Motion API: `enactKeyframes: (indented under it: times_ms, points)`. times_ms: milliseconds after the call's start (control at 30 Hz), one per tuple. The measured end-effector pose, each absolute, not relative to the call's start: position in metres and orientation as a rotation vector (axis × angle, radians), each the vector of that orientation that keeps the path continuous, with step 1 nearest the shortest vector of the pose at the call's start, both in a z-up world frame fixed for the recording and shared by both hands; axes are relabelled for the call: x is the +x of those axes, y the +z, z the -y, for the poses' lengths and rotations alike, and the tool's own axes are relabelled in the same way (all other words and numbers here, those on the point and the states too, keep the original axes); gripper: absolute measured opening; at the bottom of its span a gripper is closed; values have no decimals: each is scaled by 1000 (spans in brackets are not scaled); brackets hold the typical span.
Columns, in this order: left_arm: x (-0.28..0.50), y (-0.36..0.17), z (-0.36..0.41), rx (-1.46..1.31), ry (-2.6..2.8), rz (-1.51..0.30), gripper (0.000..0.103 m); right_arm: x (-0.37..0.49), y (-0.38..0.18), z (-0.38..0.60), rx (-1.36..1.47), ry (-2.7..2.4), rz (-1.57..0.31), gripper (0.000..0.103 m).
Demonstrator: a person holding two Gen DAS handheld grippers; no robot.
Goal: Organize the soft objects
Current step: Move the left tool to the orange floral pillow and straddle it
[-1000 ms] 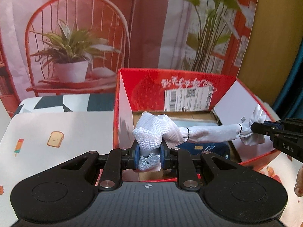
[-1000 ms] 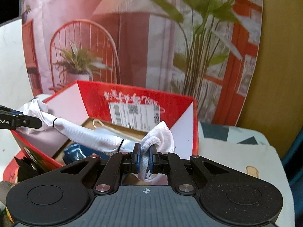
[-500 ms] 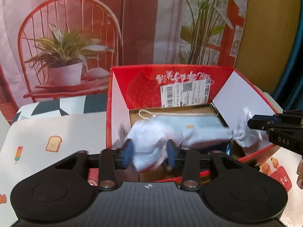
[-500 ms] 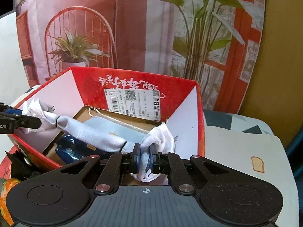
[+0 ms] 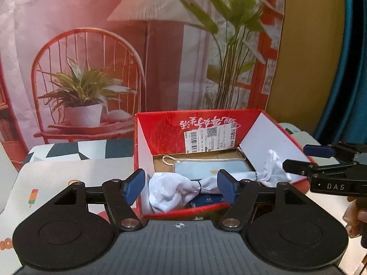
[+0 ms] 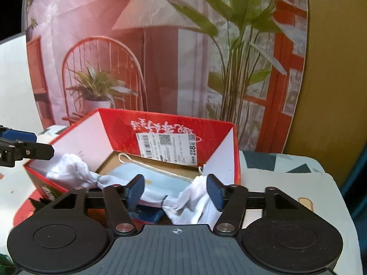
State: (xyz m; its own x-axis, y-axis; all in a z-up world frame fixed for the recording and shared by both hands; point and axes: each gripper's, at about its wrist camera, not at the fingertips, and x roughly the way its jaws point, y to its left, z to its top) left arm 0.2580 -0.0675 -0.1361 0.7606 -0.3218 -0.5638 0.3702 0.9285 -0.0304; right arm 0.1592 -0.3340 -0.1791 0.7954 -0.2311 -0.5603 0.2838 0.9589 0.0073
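A white cloth tied with black bands (image 5: 169,190) lies across the open red box (image 5: 158,133), its ends bunched at the box's two sides. It also shows in the right wrist view (image 6: 197,204), in the same red box (image 6: 119,123). A light blue mask (image 5: 206,168) and a dark blue packet (image 5: 204,200) lie under it. My left gripper (image 5: 181,188) is open and empty just in front of the box. My right gripper (image 6: 175,191) is open and empty over the cloth's near end. It appears in the left wrist view (image 5: 307,158) at the box's right side.
The box stands on a table with a patterned cloth (image 5: 52,178). A printed backdrop with a chair, plant and lamp (image 5: 114,68) hangs close behind. A yellow wall (image 6: 332,80) is at the right. Red packaging (image 6: 34,206) lies by the box's corner.
Both grippers have opened and let go of the white cloth. It has dropped from a stretched hold into the box. Both grippers have drawn back a little.
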Motion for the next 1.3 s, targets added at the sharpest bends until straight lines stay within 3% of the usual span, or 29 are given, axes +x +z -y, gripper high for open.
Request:
enactKeyframes:
  times_ms: [167, 300, 967, 1067, 1167, 1300]
  points:
    - [224, -130, 47, 63, -376, -558, 80, 135, -173, 317, 111, -257, -544, 82]
    - [199, -134, 32, 38, -376, -569, 80, 116, -175, 301, 125, -243, -524, 85]
    - [124, -211, 6, -97, -352, -745, 78, 36, -248, 238, 214, -217, -590, 80]
    - [124, -218, 6, -118, -342, -769, 71, 32, -256, 239, 231, -225, -599, 80]
    - [128, -222, 10, -113, -380, -790, 54, 28, -262, 240, 242, -238, -606, 79]
    - [137, -220, 18, -92, -385, -773, 53, 32, -268, 247, 257, -245, -623, 78]
